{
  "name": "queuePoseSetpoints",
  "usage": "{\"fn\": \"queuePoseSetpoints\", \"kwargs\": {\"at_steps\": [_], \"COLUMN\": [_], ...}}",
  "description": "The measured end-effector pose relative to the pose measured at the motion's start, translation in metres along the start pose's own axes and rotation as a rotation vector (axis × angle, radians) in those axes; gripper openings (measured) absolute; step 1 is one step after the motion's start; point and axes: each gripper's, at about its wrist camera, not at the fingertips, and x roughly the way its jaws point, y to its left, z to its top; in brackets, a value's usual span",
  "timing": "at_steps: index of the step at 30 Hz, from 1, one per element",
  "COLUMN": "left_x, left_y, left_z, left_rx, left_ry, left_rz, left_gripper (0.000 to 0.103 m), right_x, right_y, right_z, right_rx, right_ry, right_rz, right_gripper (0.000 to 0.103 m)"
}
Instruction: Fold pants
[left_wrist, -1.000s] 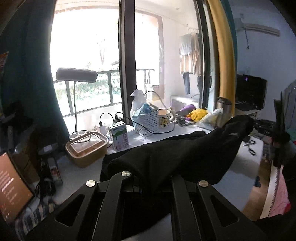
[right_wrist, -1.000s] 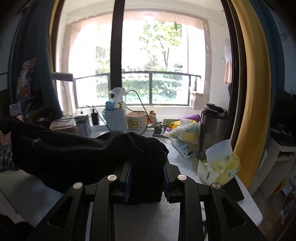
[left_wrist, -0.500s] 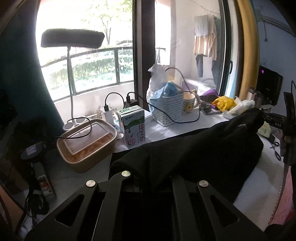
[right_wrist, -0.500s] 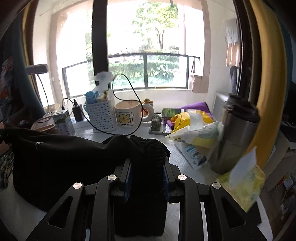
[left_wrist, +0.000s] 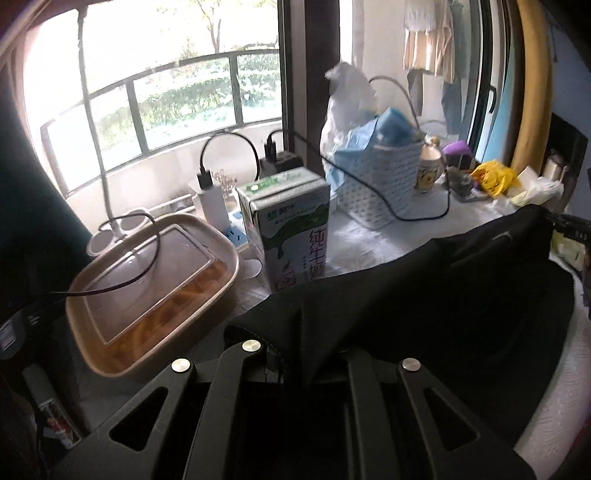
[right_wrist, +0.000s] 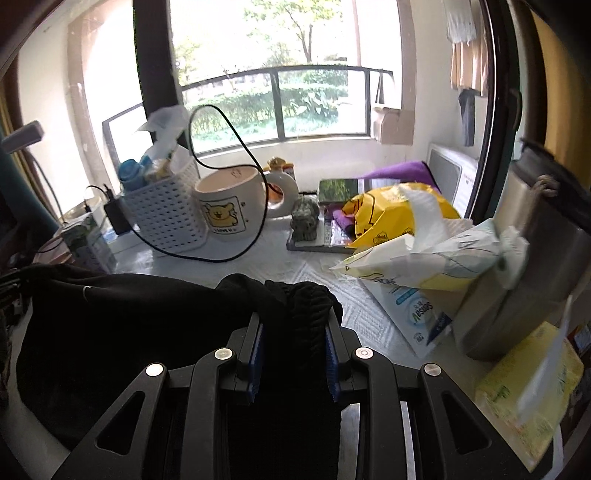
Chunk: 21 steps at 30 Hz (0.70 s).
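Note:
The black pants (left_wrist: 424, 295) hang stretched between my two grippers over the white table (left_wrist: 362, 243). My left gripper (left_wrist: 306, 358) is shut on one end of the cloth, which covers its fingertips. My right gripper (right_wrist: 293, 325) is shut on the bunched ribbed end of the pants (right_wrist: 147, 332), gripped between its blue pads (right_wrist: 258, 347). The pants sag toward the table between the two grips.
Left view: a tan lidded food box (left_wrist: 147, 280), a milk carton (left_wrist: 291, 225), a white basket (left_wrist: 380, 177), chargers and cables. Right view: a bear mug (right_wrist: 229, 206), a yellow bag (right_wrist: 391, 210), a tissue pack (right_wrist: 424, 266), a steel flask (right_wrist: 528, 266), a tissue box (right_wrist: 524, 398).
Both grippers, still holding the pants, have moved forward and down toward the clutter at the back of the table. The objects there now look larger and closer.

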Motion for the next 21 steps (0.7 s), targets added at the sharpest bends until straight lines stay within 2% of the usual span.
{"fn": "queuePoseSetpoints", "kwargs": {"at_steps": [1, 5, 6, 11, 14, 20, 21], "left_x": [0.004, 0.003, -0.002, -0.024, -0.038, -0.035, -0.028], "left_y": [0.001, 0.009, 0.013, 0.018, 0.016, 0.018, 0.02], "left_z": [0.0, 0.001, 0.001, -0.001, -0.01, -0.044, -0.052], "left_rx": [0.002, -0.009, -0.026, -0.026, -0.036, -0.085, -0.1], "left_ry": [0.004, -0.021, -0.035, -0.066, -0.071, -0.003, 0.019], "left_rz": [0.011, 0.069, 0.076, 0.12, 0.12, 0.091, 0.071], "left_gripper": [0.012, 0.064, 0.07, 0.072, 0.073, 0.073, 0.073], "right_x": [0.004, 0.021, 0.023, 0.025, 0.01, -0.023, -0.026], "right_y": [0.0, -0.004, -0.004, 0.004, 0.01, 0.026, 0.028], "right_z": [0.001, 0.008, 0.009, 0.015, 0.018, 0.023, 0.022], "right_rx": [0.003, 0.028, 0.031, 0.008, -0.015, -0.057, -0.062], "right_ry": [0.003, 0.026, 0.028, 0.024, -0.025, -0.1, -0.109], "right_rz": [-0.003, -0.014, -0.012, -0.031, -0.042, -0.08, -0.1], "right_gripper": [0.028, 0.029, 0.029, 0.039, 0.044, 0.052, 0.061]}}
